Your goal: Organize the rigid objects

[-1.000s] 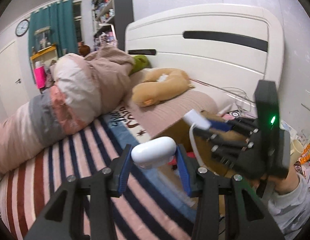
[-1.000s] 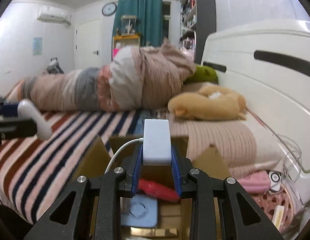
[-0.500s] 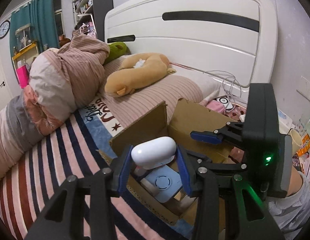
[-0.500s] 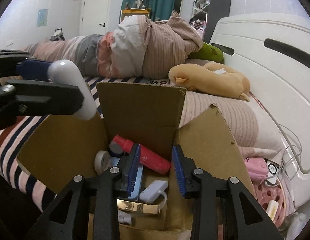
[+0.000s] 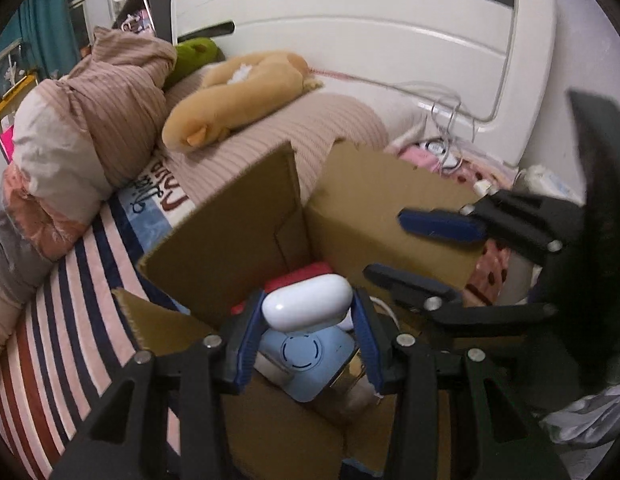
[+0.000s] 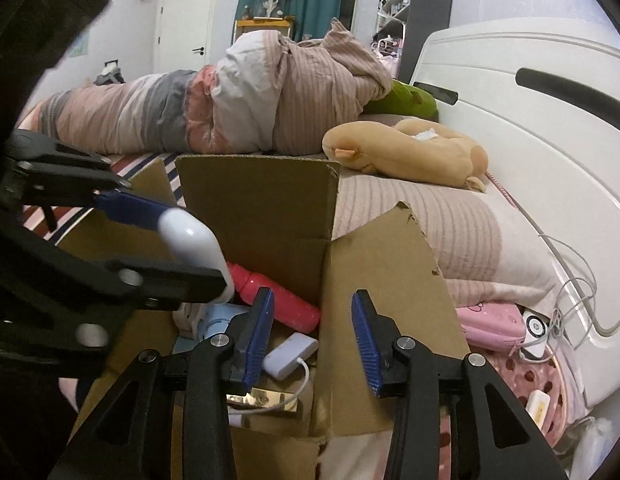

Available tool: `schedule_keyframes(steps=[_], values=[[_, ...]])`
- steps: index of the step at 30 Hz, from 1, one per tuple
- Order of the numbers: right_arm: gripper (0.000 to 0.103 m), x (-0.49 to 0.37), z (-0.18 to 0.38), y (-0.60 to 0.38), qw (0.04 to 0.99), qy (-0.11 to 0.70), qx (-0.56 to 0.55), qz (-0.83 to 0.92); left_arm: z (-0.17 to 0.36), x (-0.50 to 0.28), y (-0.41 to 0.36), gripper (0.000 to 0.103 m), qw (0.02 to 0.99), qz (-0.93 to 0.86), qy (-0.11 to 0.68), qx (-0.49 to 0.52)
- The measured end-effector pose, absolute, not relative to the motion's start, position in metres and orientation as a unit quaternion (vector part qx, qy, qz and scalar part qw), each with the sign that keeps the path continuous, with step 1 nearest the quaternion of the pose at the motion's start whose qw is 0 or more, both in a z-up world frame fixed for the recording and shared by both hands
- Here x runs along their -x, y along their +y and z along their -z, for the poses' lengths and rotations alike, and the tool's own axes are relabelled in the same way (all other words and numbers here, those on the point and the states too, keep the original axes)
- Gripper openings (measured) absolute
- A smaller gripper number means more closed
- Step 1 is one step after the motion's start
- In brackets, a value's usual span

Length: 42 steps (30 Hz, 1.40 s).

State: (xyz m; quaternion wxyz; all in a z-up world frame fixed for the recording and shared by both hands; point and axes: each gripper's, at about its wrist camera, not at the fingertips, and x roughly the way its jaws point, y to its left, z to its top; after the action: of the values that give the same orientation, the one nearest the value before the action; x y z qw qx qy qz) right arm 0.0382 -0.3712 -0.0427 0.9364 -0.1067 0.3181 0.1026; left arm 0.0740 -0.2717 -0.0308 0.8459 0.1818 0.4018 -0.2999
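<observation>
My left gripper point(image 5: 306, 336) is shut on a white rounded case point(image 5: 306, 306) and holds it just above the open cardboard box point(image 5: 226, 240) on the bed. The case also shows in the right wrist view point(image 6: 192, 240). My right gripper point(image 6: 313, 340) is open and empty, over the box's right side. Inside the box lie a red bottle point(image 6: 278, 304), a white charger with cable point(image 6: 290, 354), a light blue device point(image 5: 306, 356) and a gold strip point(image 6: 266, 400).
A tan plush toy point(image 5: 234, 96) and a bundled striped duvet point(image 5: 82, 120) lie on the bed behind the box. A white headboard point(image 5: 389, 40) rises at the right. Pink items and white cables point(image 6: 521, 328) lie right of the box.
My right gripper let go of the white charger, which now lies in the box, and its jaws opened wider. My left gripper moved the white case forward and down over the box.
</observation>
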Motion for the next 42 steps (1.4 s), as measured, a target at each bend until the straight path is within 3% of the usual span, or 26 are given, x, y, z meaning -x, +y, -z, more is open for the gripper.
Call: schedule_keyframes(steps=[10, 15, 17, 20, 24, 26, 42], values=[[0.04, -0.035, 0.041, -0.372, 0.937, 0.317, 0.111, -0.1, 0.025, -0.076, -0.26, 0.043, 0.859, 0.285, 0.391, -0.169], [0.049, -0.029, 0.035, -0.368, 0.939, 0.305, 0.105, -0.122, 0.011, -0.066, -0.236, 0.055, 0.881, 0.267, 0.363, -0.143], [0.051, -0.028, 0.031, -0.365, 0.939, 0.298, 0.103, -0.135, 0.002, -0.059, -0.225, 0.065, 0.893, 0.255, 0.349, -0.125], [0.062, -0.024, 0.022, -0.361, 0.939, 0.28, 0.094, -0.176, -0.015, -0.043, -0.2, 0.08, 0.919, 0.219, 0.315, -0.096], [0.085, -0.017, 0.008, -0.354, 0.94, 0.247, 0.093, -0.214, -0.03, -0.021, -0.169, 0.092, 0.945, 0.163, 0.276, -0.066], [0.091, -0.014, 0.002, -0.353, 0.942, 0.23, 0.086, -0.228, -0.033, -0.012, -0.155, 0.099, 0.953, 0.134, 0.265, -0.05], [0.094, -0.007, -0.003, -0.347, 0.939, 0.187, 0.03, -0.287, -0.014, 0.011, -0.102, 0.1, 0.965, 0.042, 0.26, 0.004]])
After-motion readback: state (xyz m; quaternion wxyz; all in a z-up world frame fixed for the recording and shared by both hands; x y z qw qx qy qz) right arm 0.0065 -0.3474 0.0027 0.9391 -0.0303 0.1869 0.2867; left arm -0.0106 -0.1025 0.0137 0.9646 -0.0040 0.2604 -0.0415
